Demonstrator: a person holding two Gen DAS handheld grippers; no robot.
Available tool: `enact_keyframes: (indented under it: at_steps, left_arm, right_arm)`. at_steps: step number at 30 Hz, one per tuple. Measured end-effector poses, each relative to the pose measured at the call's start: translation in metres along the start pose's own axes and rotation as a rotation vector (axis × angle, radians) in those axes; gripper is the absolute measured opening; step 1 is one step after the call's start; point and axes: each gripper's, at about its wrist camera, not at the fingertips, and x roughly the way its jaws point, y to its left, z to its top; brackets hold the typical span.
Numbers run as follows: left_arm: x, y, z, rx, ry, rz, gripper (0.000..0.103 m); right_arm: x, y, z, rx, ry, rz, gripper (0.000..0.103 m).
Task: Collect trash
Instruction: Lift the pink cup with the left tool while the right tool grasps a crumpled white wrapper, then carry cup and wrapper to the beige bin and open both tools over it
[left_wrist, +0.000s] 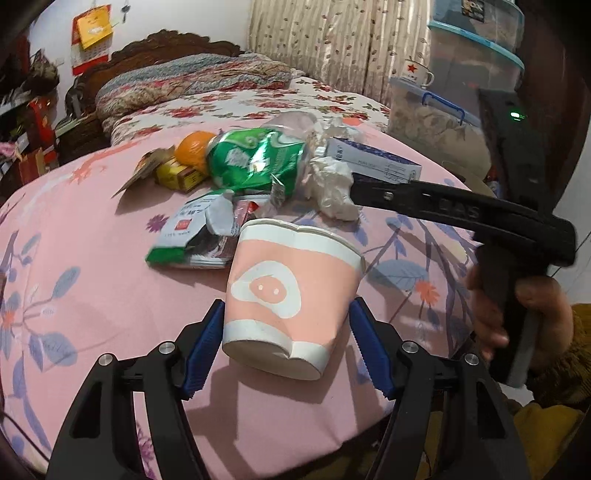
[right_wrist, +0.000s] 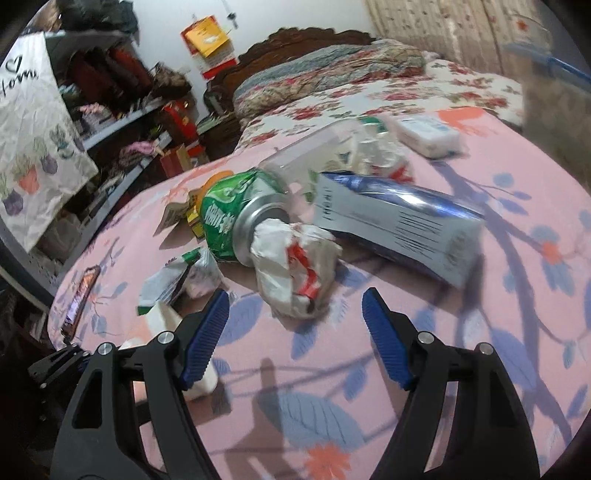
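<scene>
- Trash lies in a loose heap on the pink floral bedcover (left_wrist: 92, 229): a crushed green can (left_wrist: 255, 162), a crumpled white wrapper (right_wrist: 295, 266) touching its mouth, a blue and white box (right_wrist: 399, 232) just beside that, and flat packets (left_wrist: 192, 236) nearer the bed's edge.
- Paper cup (left_wrist: 291, 291) (pink, with a pig-snout print) stands apart from the heap on the near side, tilted, base toward the left gripper (left_wrist: 286, 347) and open rim toward the heap.
- Left gripper: blue pads flank the cup's lower wall, one at each side. The left pad looks to be touching the wall; a sliver of cover seems to show at the right pad, so I cannot tell whether the grip is firm.
- Right gripper (right_wrist: 295, 336): fingers spread, nothing between them. The crumpled wrapper lies straight ahead of the fingertips, near but not touching, its longer side running away toward the can.
- Judgement: the left hand is nearer the cup, the right hand (left_wrist: 517, 314) nearer the wrapper. A short advance along the right fingers' line would bring the wrapper between the pads.
- Risk (minor): the wrapper abuts the can, so closing too far forward could catch the can's rim.
</scene>
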Motion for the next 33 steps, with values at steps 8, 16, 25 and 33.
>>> enact_keyframes:
  at_steps: [8, 16, 25, 33]
  left_arm:
    - [-0.016, -0.015, 0.000, 0.050, -0.046, -0.012, 0.065]
    - [-0.019, -0.023, 0.002, 0.084, -0.051, -0.068, 0.065]
    - [0.006, -0.065, 0.032, 0.180, -0.017, -0.189, 0.065]
    - [0.052, -0.139, 0.063, 0.302, 0.027, -0.264, 0.065]
  right_arm:
    - [0.037, 0.013, 0.017, -0.062, 0.079, 0.010, 0.041]
    - [-0.033, -0.008, -0.015, -0.096, -0.007, 0.063, 0.038]
    - [-0.109, -0.079, -0.041, 0.059, -0.186, -0.131, 0.038]
    - [-0.127, -0.151, -0.055, 0.207, -0.196, -0.268, 0.040]
